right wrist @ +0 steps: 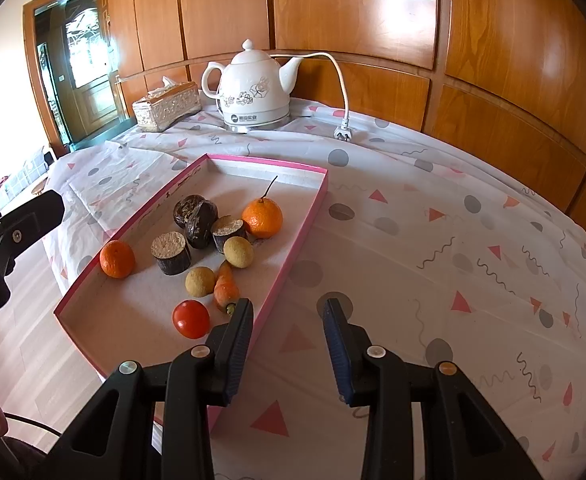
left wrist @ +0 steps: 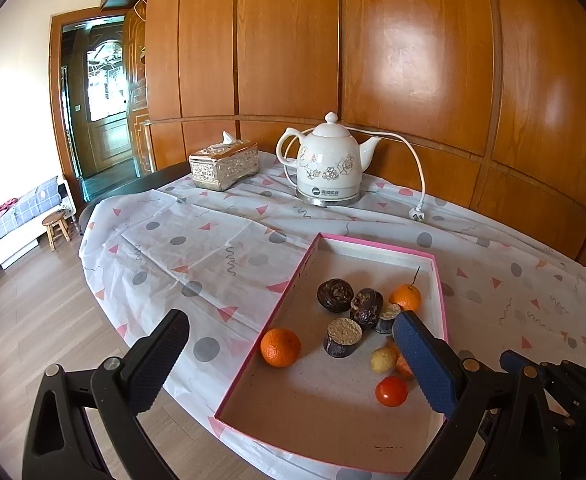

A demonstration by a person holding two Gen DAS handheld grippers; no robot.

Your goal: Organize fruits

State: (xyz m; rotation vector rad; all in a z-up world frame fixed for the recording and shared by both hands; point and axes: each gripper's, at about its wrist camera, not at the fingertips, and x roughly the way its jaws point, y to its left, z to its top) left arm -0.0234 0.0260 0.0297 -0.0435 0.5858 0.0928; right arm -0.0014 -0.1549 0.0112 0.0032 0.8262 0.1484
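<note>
Table: oval, covered with a white cloth (right wrist: 433,216) with pink triangles and grey dots.
Tray: shallow pink-rimmed box (right wrist: 293,240) lying on the cloth, all the fruit sits inside it.
Oranges: one with a stem (right wrist: 262,218) near the far right wall, another (right wrist: 117,259) by the left wall.
Dark stuff: brown cut chunks (right wrist: 171,253) bunched in the middle (can't tell what fruit).
Small bits: two yellowish round ones (right wrist: 238,252), a carrot piece (right wrist: 225,289), a red tomato (right wrist: 191,319) nearest the front.
Left gripper (left wrist: 291,360): fingers spread wide, nothing between them, straddling the tray's left rim.
Right gripper (right wrist: 288,346): jaws apart and empty, hovering at the tray's right rim.
Background: white kettle (right wrist: 253,88) and tissue box (right wrist: 167,106) at the far edge.
</note>
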